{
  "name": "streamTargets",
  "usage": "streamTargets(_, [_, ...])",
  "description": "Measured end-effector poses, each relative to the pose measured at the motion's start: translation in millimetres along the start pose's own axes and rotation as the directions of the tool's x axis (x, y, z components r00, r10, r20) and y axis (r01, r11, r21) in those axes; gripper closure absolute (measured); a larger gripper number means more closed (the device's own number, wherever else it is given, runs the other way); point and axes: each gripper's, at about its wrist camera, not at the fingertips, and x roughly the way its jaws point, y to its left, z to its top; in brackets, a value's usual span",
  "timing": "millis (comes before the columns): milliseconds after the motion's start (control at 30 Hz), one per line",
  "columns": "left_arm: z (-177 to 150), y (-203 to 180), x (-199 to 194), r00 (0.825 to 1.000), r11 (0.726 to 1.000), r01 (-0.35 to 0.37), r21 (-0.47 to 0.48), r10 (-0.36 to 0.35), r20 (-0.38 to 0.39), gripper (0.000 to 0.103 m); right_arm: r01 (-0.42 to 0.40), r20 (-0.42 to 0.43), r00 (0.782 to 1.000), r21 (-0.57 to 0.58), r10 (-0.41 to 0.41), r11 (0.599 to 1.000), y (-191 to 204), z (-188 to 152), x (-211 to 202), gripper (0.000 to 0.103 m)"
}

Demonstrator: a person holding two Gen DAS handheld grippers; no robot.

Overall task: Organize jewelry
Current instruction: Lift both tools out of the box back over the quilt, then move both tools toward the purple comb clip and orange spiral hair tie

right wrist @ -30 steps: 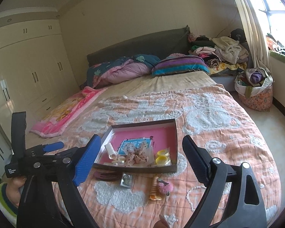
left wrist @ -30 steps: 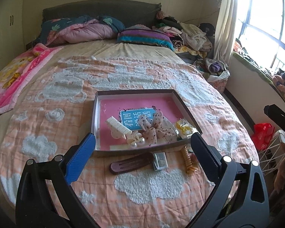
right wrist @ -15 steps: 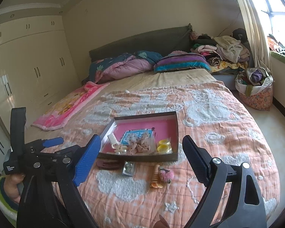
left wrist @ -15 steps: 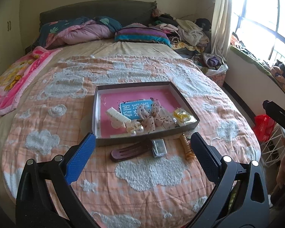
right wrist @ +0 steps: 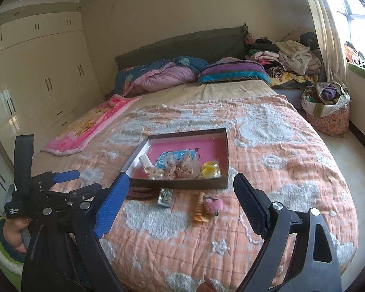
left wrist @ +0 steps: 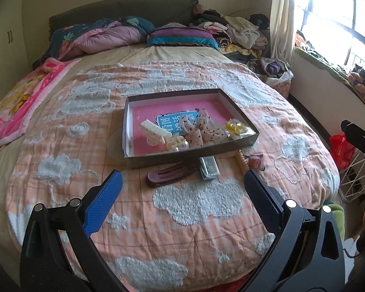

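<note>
Both the left gripper point(left wrist: 182, 185) and right gripper point(right wrist: 181, 189) hover with fingers spread, empty; beyond them the pink-lined box point(left wrist: 231, 146) sits on the bed point(left wrist: 194, 202), holding a spotted bow point(left wrist: 199, 129) and pearls point(left wrist: 180, 144); just before the box lie a maroon clip point(left wrist: 169, 174) and a pink pompom point(right wrist: 214, 205).

Pink-lined tray point(left wrist: 129, 131) with bow point(left wrist: 199, 129) and clips; brown hair clip point(left wrist: 169, 174), silver packet point(left wrist: 208, 168) just beside it on bed.
</note>
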Motion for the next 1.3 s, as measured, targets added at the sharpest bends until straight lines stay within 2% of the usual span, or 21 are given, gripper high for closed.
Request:
streamTargets(733, [-26.4, -1.3, 19.7, 0.998, 0.999, -0.011, 0.039, 0.014, -0.065, 0.009, -0.009, -0.103, 0.995, -0.012, 0.007, 1.0, -3.9, -32.1, 18.2, 0.016])
streamTargets(1100, [-39.9, 10.1, 52.0, 0.993, 0.999, -0.016, 0.04, 0.021, -0.118, 0.009, -0.041, -0.208, 0.977, 0.009, 0.042, 0.999, -3.8, -51.9, 55.5, 0.017])
streamTargets(1300, [-43.0, 23.8, 69.2, 0.989, 0.999, -0.035, 0.027, 0.039, -0.146, 0.009, -0.04, -0.262, 0.964, 0.027, 0.046, 0.999, -6.7, -61.9, 77.8, 0.024])
